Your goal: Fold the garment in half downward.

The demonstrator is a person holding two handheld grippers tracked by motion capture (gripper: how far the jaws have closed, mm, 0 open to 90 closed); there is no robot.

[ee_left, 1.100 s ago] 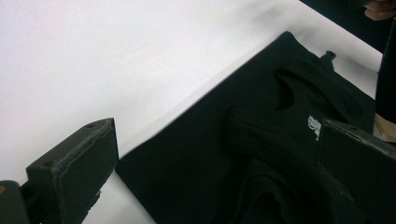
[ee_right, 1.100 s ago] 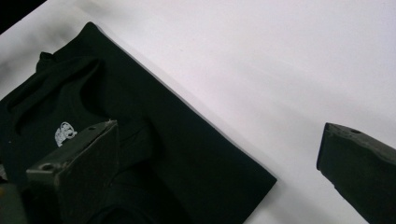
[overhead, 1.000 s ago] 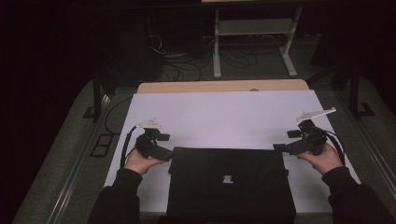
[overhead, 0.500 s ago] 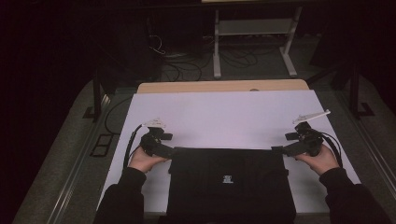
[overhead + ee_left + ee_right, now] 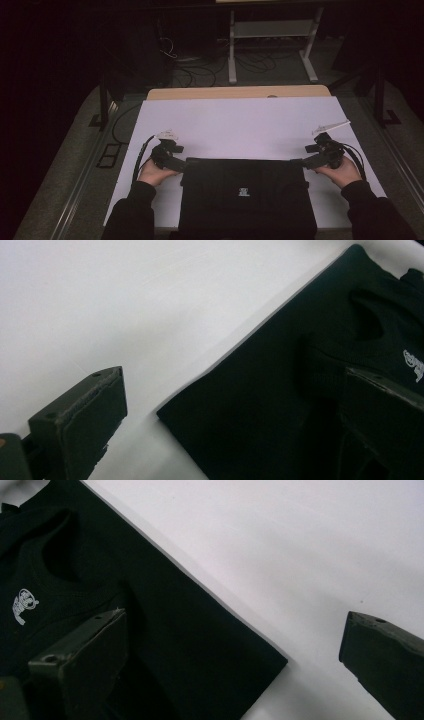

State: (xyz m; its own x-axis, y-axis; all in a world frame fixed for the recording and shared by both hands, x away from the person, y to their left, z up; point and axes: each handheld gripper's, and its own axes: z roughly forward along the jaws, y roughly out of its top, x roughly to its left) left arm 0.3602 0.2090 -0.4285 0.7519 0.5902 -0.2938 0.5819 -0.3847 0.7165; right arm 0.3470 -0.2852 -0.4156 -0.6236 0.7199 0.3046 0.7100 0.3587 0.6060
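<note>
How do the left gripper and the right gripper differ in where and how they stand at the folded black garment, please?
The left gripper is at the black garment's far left corner; the right gripper is at its far right corner. In the left gripper view the garment corner lies toward the right finger; in the right gripper view it lies toward the left finger. Both are open, straddling a corner on the white tabletop, one finger over cloth.

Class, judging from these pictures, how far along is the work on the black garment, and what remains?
Done: the black garment lies flat as a neat rectangle on the white table, small logo up. In hand: the left claw and right claw sit at its two far corners, each open, one jaw over cloth and one over table; neither has closed. Left: probably gripping both corners and folding or moving it.
</note>
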